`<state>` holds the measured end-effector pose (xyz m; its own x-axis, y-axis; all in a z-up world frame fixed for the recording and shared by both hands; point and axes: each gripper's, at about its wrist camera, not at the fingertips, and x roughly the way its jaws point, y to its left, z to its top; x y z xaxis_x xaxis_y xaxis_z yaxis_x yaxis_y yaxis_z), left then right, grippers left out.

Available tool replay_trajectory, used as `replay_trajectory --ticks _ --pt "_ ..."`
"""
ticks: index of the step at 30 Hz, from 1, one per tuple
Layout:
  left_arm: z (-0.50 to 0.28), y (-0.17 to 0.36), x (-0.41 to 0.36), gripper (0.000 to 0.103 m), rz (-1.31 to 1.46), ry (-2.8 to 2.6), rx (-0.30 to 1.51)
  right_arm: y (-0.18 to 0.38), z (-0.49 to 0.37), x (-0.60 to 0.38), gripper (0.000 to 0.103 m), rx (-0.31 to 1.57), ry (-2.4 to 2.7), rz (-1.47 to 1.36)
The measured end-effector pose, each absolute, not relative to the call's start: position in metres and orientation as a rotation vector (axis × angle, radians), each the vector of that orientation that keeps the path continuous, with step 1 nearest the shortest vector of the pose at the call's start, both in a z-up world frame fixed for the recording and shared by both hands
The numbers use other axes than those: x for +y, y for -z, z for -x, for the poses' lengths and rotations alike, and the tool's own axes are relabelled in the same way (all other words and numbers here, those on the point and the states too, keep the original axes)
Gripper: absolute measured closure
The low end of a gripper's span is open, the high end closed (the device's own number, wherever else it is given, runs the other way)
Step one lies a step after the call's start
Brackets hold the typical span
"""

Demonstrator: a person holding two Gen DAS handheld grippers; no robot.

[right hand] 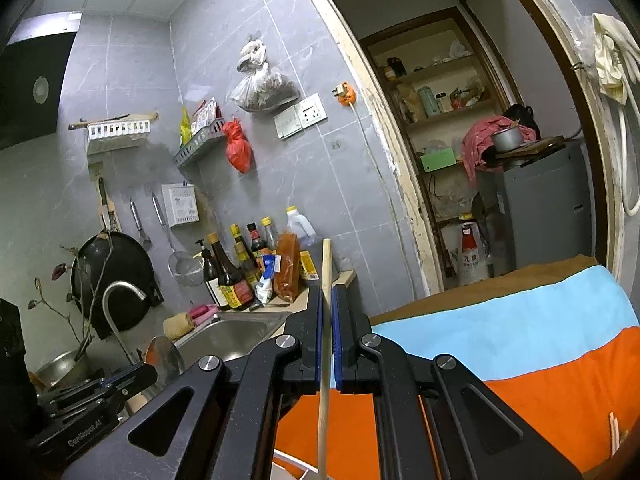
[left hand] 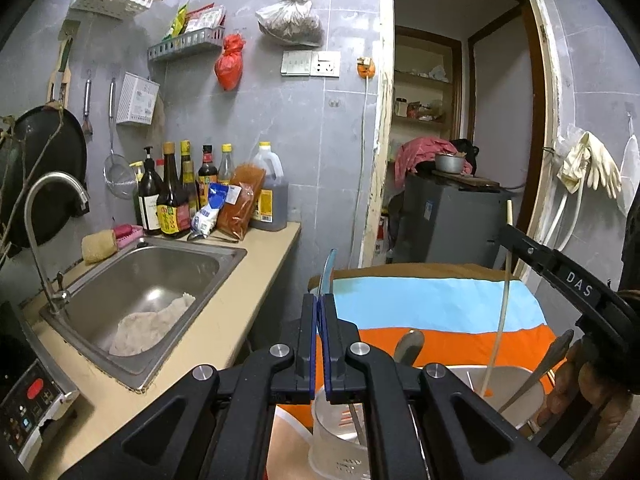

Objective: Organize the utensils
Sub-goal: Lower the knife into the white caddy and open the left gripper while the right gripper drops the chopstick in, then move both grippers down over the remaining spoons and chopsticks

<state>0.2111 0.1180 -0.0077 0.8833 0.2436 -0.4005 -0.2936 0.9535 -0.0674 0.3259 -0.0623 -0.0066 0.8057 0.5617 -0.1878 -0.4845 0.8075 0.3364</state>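
My left gripper (left hand: 319, 312) is shut on a thin translucent blue utensil handle (left hand: 327, 274) that sticks up between its fingers, above a clear plastic holder (left hand: 334, 436). My right gripper (right hand: 328, 304) is shut on a pale wooden chopstick (right hand: 326, 336) held upright; it shows in the left wrist view (left hand: 502, 312) with its tip in a white utensil holder (left hand: 516, 392). A metal spoon (left hand: 408, 346) and another metal utensil (left hand: 548, 364) stand in that holder. The right gripper's body (left hand: 560, 272) is at the right of the left wrist view.
A table with an orange and light blue cloth (left hand: 440, 312) is ahead. A steel sink (left hand: 140, 292) with a rag, a faucet (left hand: 44, 216) and sauce bottles (left hand: 176, 196) are on the counter at left. An induction cooker (left hand: 28, 404) is near left. A doorway (left hand: 460, 140) opens behind.
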Motion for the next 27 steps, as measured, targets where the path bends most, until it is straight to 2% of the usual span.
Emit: replay_trajectory --ticks 17,19,23,27 --pt "-0.205 0.011 0.112 0.096 0.235 -0.115 0.458 0.002 -0.308 -0.082 0.096 0.343 -0.579 -0.259" --pt "-0.204 0.009 0.112 0.090 0.260 -0.113 0.454 -0.002 -0.306 -0.087 0.096 0.339 -0.577 -0.261" --pt "-0.198 0.002 0.108 0.059 0.308 -0.106 0.417 -0.013 -0.300 -0.102 0.096 0.323 -0.568 -0.263" --pt "-0.195 -0.009 0.099 0.047 0.341 -0.097 0.381 -0.025 -0.293 -0.121 0.095 0.312 -0.551 -0.258"
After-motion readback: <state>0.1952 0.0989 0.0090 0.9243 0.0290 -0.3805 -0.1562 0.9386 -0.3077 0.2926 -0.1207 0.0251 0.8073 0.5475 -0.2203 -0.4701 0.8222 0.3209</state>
